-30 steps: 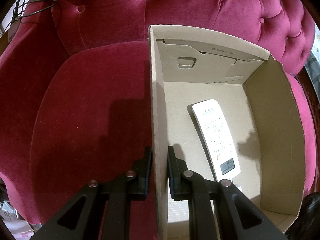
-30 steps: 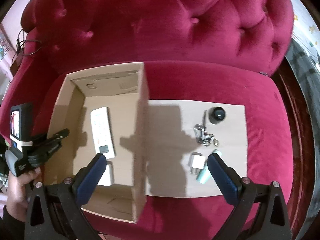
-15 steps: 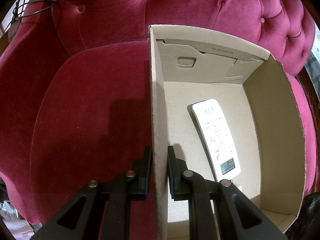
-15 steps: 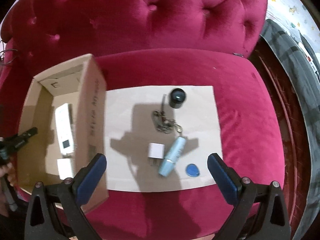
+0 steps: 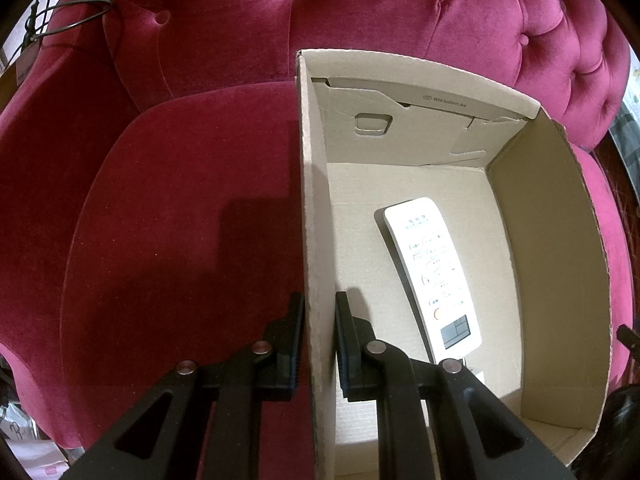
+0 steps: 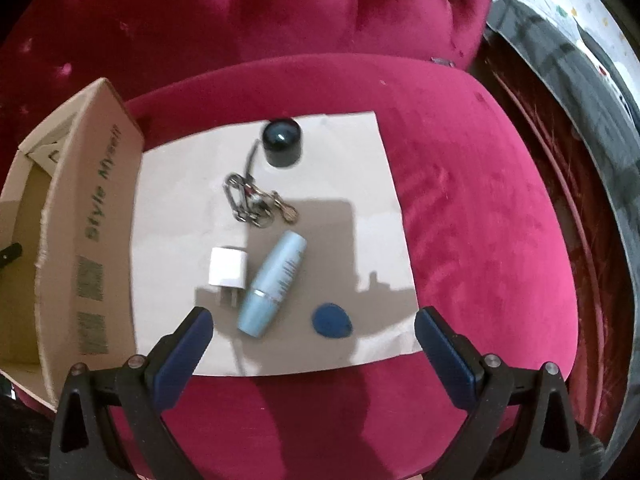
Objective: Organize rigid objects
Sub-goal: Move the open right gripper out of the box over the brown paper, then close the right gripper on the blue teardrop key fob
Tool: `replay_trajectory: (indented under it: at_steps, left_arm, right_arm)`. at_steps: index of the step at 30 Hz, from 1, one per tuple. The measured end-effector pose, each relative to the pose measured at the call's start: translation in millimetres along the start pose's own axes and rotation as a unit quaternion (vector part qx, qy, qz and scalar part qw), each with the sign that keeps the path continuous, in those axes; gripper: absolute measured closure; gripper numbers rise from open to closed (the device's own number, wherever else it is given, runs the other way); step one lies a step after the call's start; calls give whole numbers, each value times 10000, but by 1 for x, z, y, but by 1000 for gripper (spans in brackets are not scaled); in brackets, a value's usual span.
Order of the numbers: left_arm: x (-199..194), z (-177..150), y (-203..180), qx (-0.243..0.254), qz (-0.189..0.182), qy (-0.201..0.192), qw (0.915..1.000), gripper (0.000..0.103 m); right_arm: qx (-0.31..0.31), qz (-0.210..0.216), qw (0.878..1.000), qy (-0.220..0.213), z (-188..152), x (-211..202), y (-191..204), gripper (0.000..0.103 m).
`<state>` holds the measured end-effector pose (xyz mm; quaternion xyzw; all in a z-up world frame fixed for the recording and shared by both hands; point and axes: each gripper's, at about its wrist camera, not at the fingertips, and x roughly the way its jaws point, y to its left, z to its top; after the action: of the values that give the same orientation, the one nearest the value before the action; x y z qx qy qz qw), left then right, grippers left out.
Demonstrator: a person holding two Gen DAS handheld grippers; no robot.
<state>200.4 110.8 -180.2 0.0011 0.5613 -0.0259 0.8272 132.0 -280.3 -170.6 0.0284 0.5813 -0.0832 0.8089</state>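
My left gripper (image 5: 318, 332) is shut on the left wall of an open cardboard box (image 5: 316, 208). A white remote control (image 5: 434, 270) lies on the box floor. In the right wrist view the box (image 6: 86, 240) stands at the left of a pale paper sheet (image 6: 360, 184) on the red seat. On the sheet lie a white plug adapter (image 6: 227, 270), a light blue tube (image 6: 274, 288), a blue oval tag (image 6: 332, 321), a metal keychain (image 6: 256, 204) and a small black jar (image 6: 282, 142). My right gripper (image 6: 314, 344) hangs open above the sheet's near edge, with the tube and tag just ahead of it.
A tufted red velvet backrest (image 5: 360, 12) rises behind the seat (image 6: 480, 220). A black cable (image 5: 68, 16) hangs at the far left. Dark fabric and a patterned cloth (image 6: 580, 92) lie beyond the seat's right edge. A small white item (image 5: 474, 374) shows behind my left finger inside the box.
My right gripper has swung right and lower, from over the box to over the sheet; the small objects now look larger and closer. The left gripper has kept still on the box wall.
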Motion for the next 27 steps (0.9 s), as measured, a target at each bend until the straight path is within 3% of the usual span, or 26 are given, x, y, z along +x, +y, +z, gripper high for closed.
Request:
replay_trajectory:
  at_steps: [15,27]
  left_arm:
    - [-1,-1,-1,29,41,-5,10000,87]
    - [-2,-1,-2,45,47,-4,10000,87]
  right_arm:
    - [50,-86,9998,186,-18,51,-22,1]
    - [-59,-72,9996,260,-24,76,-19,9]
